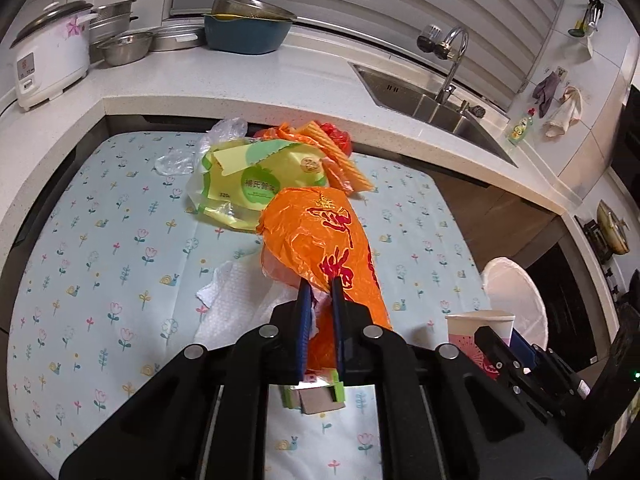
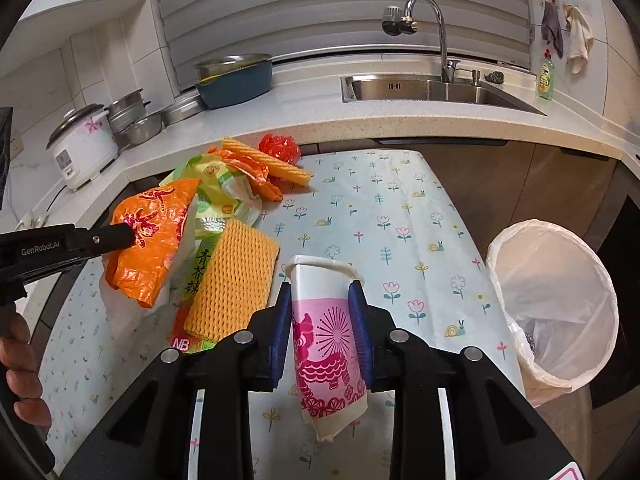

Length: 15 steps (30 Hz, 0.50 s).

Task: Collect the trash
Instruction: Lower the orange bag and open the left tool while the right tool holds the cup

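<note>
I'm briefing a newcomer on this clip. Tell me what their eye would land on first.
The crumpled orange plastic bag stands out first, pinched in the jaws of the left gripper above the floral table cover. Next comes the pink-printed paper cup, squeezed in the right gripper near the table's front edge. To its right, off the table, stands the white-lined trash bin.

Paper towel – half hidden under orange bag.

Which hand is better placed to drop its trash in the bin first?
Right. Its tongs hold the paper cup beside the lined bin, while the left tongs grip the orange bag farther away, above the litter pile.
</note>
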Motion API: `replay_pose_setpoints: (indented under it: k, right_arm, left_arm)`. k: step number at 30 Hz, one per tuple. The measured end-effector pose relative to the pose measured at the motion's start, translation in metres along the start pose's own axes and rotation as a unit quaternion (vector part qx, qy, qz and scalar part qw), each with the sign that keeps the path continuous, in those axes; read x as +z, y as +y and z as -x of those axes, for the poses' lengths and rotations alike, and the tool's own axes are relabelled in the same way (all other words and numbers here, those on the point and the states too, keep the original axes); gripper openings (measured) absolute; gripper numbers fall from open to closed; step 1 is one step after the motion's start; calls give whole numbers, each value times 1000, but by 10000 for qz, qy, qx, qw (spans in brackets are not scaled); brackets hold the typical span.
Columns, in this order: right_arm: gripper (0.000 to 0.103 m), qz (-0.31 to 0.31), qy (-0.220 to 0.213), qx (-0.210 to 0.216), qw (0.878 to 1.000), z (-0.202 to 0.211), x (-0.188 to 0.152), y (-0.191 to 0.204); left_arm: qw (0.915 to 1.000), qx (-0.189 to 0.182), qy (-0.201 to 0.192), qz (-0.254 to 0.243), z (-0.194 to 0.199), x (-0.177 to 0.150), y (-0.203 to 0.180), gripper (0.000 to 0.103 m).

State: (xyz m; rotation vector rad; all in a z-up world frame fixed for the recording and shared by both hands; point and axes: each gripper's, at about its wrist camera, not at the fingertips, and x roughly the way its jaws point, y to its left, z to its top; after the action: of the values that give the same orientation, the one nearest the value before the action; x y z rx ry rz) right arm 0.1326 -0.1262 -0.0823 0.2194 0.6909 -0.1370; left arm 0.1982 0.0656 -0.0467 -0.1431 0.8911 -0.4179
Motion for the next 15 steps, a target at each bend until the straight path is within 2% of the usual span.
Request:
replay_pose_setpoints:
  k: [3,12,15]
  right_arm:
    - [27,-54,-138,27,9999,15,1,-6]
    - [27,-200,-309,49,9993,41,-2,-26]
    - [27,-257,-331,28,9991,47,-4,-33]
  left_arm:
    - [9996,-254,117,72,3,-3,-6,10]
    - [9967,-708,340,-198,8,-21,-46,10]
    - [9942,-875,542,-321,5,-28,-59,14]
